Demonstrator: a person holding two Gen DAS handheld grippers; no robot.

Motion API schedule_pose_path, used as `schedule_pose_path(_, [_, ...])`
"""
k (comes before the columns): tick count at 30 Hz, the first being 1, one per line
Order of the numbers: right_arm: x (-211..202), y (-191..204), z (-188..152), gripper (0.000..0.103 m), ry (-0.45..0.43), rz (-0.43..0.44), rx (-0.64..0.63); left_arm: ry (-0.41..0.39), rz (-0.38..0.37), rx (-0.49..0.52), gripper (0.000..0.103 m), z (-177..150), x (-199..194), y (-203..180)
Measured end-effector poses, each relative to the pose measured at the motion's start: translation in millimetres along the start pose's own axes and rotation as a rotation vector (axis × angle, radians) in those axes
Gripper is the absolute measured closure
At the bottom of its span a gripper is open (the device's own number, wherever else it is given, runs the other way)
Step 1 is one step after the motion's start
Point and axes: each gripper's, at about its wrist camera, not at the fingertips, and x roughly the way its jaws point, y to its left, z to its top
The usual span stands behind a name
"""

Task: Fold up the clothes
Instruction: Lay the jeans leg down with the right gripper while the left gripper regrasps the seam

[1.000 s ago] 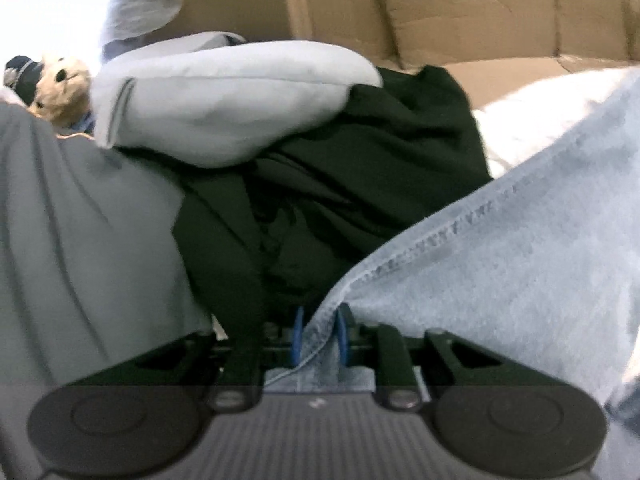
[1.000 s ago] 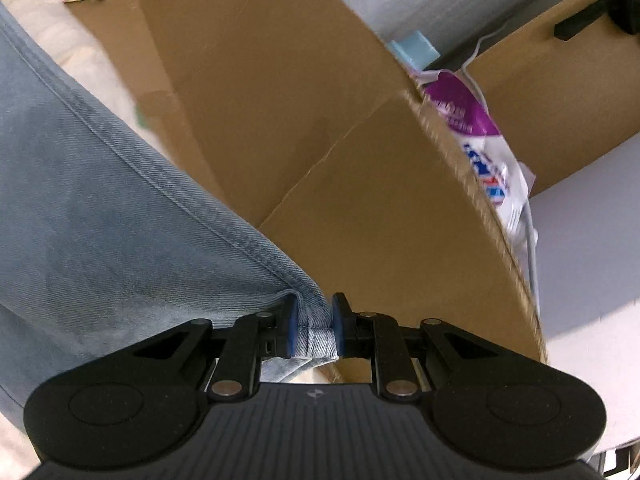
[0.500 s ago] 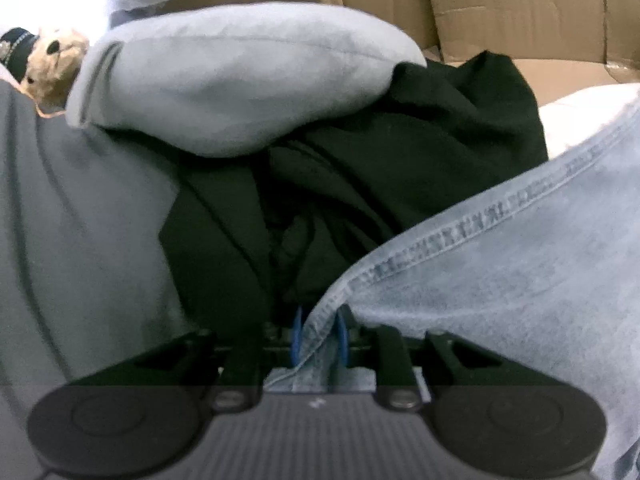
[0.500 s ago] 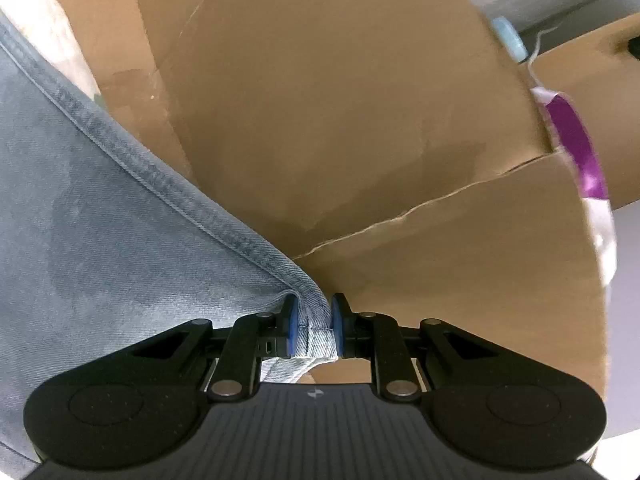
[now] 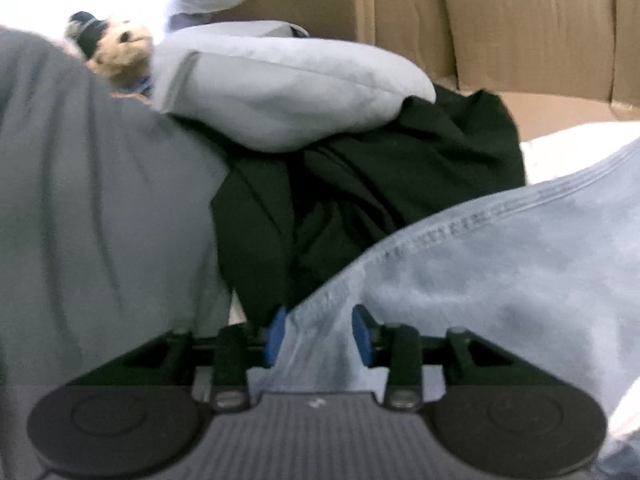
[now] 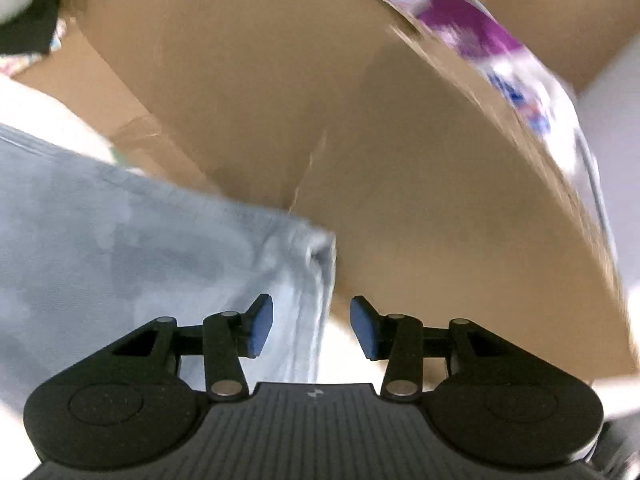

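Note:
Pale blue jeans point(image 5: 500, 280) fill the right of the left wrist view. Their stitched edge runs down between the blue pads of my left gripper point(image 5: 319, 334), whose jaws are opening with the denim loose between them. In the right wrist view a corner of the same jeans point(image 6: 120, 248) hangs at the left. It lies against the left pad of my right gripper point(image 6: 311, 326), with a bare gap to the right pad. Those jaws are opening too.
A black garment point(image 5: 380, 184) lies beyond the jeans, a light grey garment point(image 5: 280, 92) on top of it and a darker grey one point(image 5: 88, 200) at left. A teddy point(image 5: 120, 52) sits far left. Cardboard walls point(image 6: 320, 100) stand close behind. A purple-and-white pack point(image 6: 500, 52) shows over the flap.
Both grippers were shut on the jeans' edge and have now parted their pads. The denim corner has slipped left out of the right gripper's grip. Both views have shifted.

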Motion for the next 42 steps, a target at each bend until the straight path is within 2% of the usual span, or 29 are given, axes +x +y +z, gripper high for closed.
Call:
schedule_pose_path(2, [-10,-5,-30,0.053,0.011,0.009,0.055,-0.002,0.007,-0.028,0.062,-8,-13,3])
schedule_pose_path(6, [2,-11,-66,0.053,0.012,0.038,0.247,-0.009,0.056,-0.106,0.048,-33,-30,6])
schedule_pose_path(11, [23,-24,-126,0.053,-0.040,0.141,0.571,-0.012,0.134,-0.264,0.050,-73,-45,-4])
schedule_pose_path(13, [31,-24,-138,0.053,-0.006,0.185,0.627,-0.007,0.127,-0.325,0.050,-90,-49,-11])
schedule_pose_path(15, [59,-14,-138,0.053,0.022,0.228,0.672,0.000,0.125,-0.376,0.050,-106,-51,-19])
schedule_pose_path(19, [65,-20,-142,0.053,-0.004,0.259,0.755,0.048,0.118,-0.442,0.050,-130,-53,-39])
schedule_pose_path(22, [64,-26,-142,0.055,-0.025,0.276,0.811,0.044,0.053,-0.439,0.050,-128,-60,-57])
schedule_pose_path(26, [64,-31,-141,0.099,-0.038,0.311,0.882,0.025,-0.070,-0.392,0.049,-109,-69,-88])
schedule_pose_path(28, [63,-33,-140,0.102,-0.039,0.329,0.912,0.022,-0.118,-0.342,0.047,-99,-67,-108])
schedule_pose_path(31, [53,-31,-131,0.102,-0.063,0.302,0.880,0.055,-0.144,-0.305,0.045,-91,-53,-135])
schedule_pose_path(36, [39,-31,-127,0.102,-0.113,0.275,0.891,0.101,-0.114,-0.274,0.045,-84,-33,-156])
schedule_pose_path(39, [30,-31,-124,0.102,-0.137,0.271,0.888,0.162,-0.125,-0.306,0.045,-85,-28,-162])
schedule_pose_path(42, [21,-34,-121,0.102,-0.158,0.273,0.890,0.182,-0.084,-0.229,0.045,-88,-26,-176])
